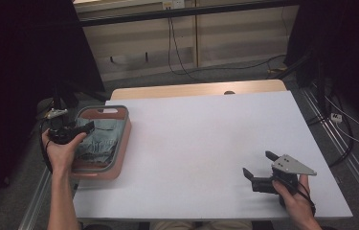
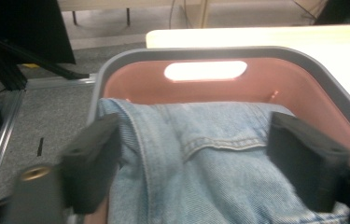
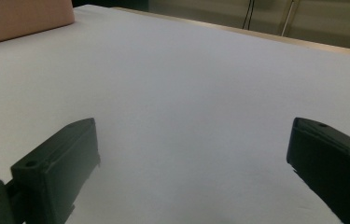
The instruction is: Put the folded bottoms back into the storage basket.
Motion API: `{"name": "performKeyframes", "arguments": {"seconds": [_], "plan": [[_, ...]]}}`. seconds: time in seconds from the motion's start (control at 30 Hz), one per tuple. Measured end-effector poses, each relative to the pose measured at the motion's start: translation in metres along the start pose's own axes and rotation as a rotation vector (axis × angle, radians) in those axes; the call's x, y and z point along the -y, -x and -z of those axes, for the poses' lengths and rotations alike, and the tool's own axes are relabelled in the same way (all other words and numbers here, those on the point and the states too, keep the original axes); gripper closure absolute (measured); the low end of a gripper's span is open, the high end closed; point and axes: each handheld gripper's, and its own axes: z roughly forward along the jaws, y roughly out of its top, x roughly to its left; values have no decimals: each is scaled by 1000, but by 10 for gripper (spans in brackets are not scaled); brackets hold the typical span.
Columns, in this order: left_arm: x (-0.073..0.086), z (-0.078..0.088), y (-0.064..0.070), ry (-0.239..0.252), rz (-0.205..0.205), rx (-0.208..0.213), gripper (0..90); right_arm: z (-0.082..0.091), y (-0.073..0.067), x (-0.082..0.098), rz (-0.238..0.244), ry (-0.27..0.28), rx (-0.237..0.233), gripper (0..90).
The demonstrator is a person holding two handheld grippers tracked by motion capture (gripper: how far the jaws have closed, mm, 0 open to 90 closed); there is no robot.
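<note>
**K:** Checking the drop-off: left gripper [image 1: 87, 127] sat over the pink plastic basket with the grey rim [image 1: 125, 125] at the table's left edge. Jaws stood wide, released, and no pad pressed on the folded light-blue denim garment [image 2: 210, 158], though the cloth lay between them

**M:** So the denim was in already?

**K:** Yes. It lay inside the basket, below the rim, bunched toward the near side. The far wall with its oval handle cutout [image 2: 205, 70] was bare. Nothing else in there that I could see

**M:** How should the release have been handled?

**K:** My read: lift straight up with jaws kept wide so a seam didn't snag on a pad and drag the fabric back over the rim. Clear the rim before swinging sideways, since the basket looked light enough to shift if bumped

**M:** Right side?

**K:** Right gripper [image 1: 258, 168] was parked low over the white rectangular tabletop [image 1: 206, 139] near the front right corner. Jaws apart, unloaded, well apart from the basket

**M:** Risk?

**K:** Low. One fold rode high by the near wall; I couldn't tell if it overhung
</note>
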Motion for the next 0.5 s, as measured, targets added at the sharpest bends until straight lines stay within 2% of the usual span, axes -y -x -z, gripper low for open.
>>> {"name": "performKeyframes", "arguments": {"seconds": [0.07,0.13,0.2,0.27,0.37,0.47,0.5], "plan": [[-2,2,4,-6,-11,21,103,0,0,0,2,-1,1,23],[-4,4,5,-4,0,25,76,-1,0,-1,4,1,0,23],[-5,7,5,33,-2,31,53,-2,0,-1,7,-2,1,23],[-5,11,4,48,4,53,48,-2,0,-1,9,-2,1,23],[-4,16,3,63,7,107,44,-2,-1,-1,11,-3,2,23],[0,22,4,73,-13,158,50,-2,-1,0,8,-4,6,23],[1,24,5,67,-16,158,43,-2,-1,0,9,-4,7,23]]}}
